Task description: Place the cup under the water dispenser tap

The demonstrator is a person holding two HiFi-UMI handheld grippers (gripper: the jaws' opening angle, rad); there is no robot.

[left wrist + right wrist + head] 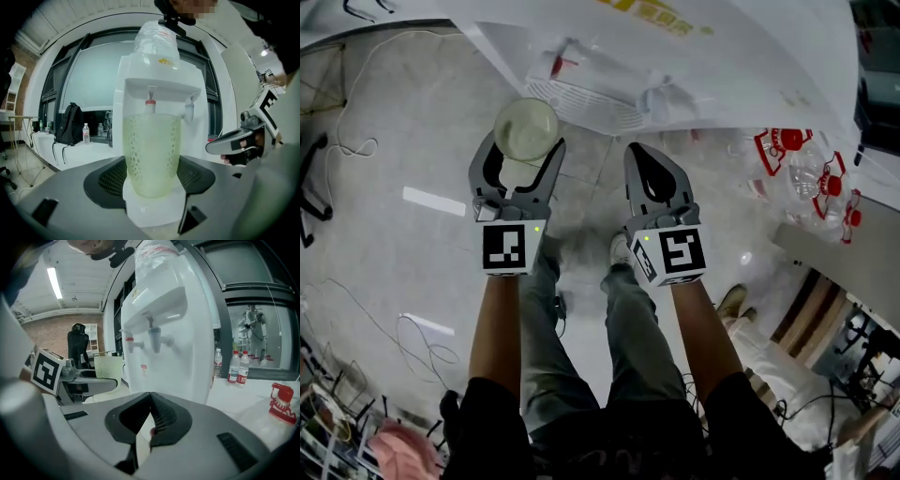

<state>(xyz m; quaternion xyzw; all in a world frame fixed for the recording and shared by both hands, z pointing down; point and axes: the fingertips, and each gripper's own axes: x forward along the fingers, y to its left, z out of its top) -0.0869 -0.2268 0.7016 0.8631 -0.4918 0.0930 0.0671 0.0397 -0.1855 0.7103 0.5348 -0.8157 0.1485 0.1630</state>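
We hold both forearms out level, side by side. Our left gripper (525, 142) has its jaws clamped on an upright cup (151, 154), pale green, dotted and see-through. Our right gripper (642, 159) is clenched empty. The cup is before the water dispenser (161, 84), in line with its red tap (150, 104).

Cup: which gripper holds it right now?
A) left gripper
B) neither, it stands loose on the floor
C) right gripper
A: the cup sits clamped between the jaws of the left gripper, while the right gripper is closed with nothing in it.
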